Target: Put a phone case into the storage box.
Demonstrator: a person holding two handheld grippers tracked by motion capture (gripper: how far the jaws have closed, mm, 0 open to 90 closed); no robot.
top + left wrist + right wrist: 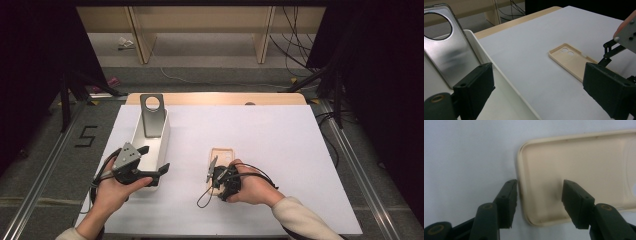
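On the white table sheet point(280, 150), largest to smallest:

Table sheet: broad bare white surface on the far and right side of the work; plenty of room to lift and carry that way. Wooden table edge point(215, 98) shows past the far side of the sheet.

White bin point(161, 145): long tray on the left half, near its near end the left gripper. A grey metal phone plate point(151, 116) with a round hole leans upright against its far end. Risk: a sideways sweep of either hand could knock the plate over or shove the bin.

Beige phone case point(220, 156): lies flat, open side up, near the middle, well apart from the bin. Its near short end sits between the right gripper's jaws.

Right gripper point(539, 202): half-wide, no clamp on the case yet. One jaw stands outside the case's end wall, touching or just beside it; the other hangs over the inside floor. Judgement: this is a pinch on a thin rim.

Risk, slip: the wall is low and rounded at the corner, so a shallow bite may let the case pop free or pivot on lift.

Risk, push: the outer jaw could slide the case across the smooth sheet instead of gripping.

Left gripper point(145, 172): jaws spread wide, nothing between them, poised by the bin's near end.

Clearance: the two grippers are near each other; crossing paths could snag a trailing cable point(205, 199).
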